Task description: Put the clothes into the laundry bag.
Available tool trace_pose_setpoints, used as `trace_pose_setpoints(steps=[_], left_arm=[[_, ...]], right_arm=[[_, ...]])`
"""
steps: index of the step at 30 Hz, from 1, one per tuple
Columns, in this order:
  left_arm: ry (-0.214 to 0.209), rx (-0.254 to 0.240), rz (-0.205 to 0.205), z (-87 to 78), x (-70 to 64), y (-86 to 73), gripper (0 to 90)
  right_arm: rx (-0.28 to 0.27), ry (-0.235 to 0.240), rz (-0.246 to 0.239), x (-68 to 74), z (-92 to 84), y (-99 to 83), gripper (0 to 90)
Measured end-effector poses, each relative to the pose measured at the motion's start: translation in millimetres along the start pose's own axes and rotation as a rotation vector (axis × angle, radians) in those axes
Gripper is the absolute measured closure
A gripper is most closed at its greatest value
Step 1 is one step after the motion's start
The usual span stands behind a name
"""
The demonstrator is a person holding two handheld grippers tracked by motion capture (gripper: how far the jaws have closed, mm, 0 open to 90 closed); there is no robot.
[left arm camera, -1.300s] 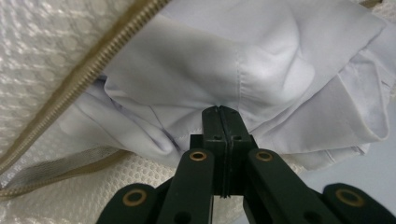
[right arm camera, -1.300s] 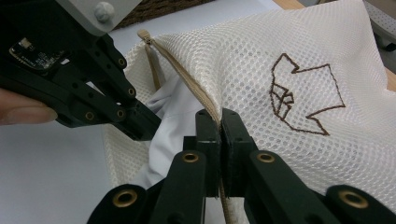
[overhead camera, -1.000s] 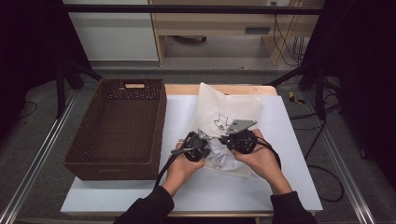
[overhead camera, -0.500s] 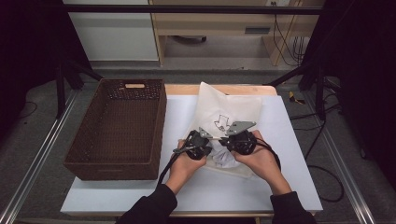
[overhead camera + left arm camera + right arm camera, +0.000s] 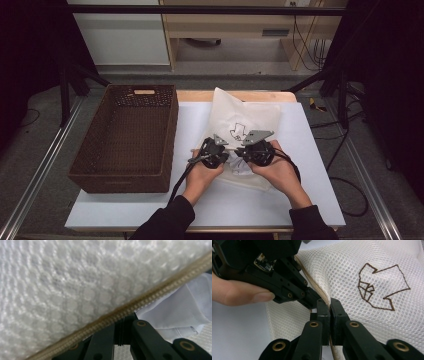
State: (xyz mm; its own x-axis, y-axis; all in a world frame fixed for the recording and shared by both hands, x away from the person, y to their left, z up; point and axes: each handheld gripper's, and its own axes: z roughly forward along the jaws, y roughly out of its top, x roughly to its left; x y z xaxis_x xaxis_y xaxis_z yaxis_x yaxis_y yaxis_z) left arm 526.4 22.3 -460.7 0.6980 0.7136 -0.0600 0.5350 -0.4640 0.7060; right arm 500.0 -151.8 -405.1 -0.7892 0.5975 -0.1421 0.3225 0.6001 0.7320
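Here the white mesh bag [image 5: 239, 131] lies on the white table [image 5: 320, 200], just right of the brown wicker basket [image 5: 125, 140]. The right gripper [image 5: 329, 305] is pinched tight on the bag's beige zipper edge [image 5: 322, 296], and the left gripper [image 5: 214, 151] clamps the same edge right beside it, jaws closed. A pale cloth [image 5: 180, 312] peeks out from inside the bag.
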Motion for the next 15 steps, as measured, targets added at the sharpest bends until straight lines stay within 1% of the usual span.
trace_pose_setpoints(steps=[1, 2, 15], left_arm=[[-0.006, -0.002, -0.013, 0.9, 0.6, 0.2, 90.0], [-0.005, -0.005, -0.016, 1.9, 1.4, 0.5, 90.0], [0.007, -0.026, -0.021, 6.6, 2.4, 1.8, 90.0]], right_arm=[[0.0, -0.002, 0.003, 0.2, 0.3, -0.2, 87.7], [0.003, -0.004, 0.003, 0.3, 0.4, -0.3, 87.7], [0.003, -0.004, 0.007, -0.6, 0.6, -1.1, 87.7]])
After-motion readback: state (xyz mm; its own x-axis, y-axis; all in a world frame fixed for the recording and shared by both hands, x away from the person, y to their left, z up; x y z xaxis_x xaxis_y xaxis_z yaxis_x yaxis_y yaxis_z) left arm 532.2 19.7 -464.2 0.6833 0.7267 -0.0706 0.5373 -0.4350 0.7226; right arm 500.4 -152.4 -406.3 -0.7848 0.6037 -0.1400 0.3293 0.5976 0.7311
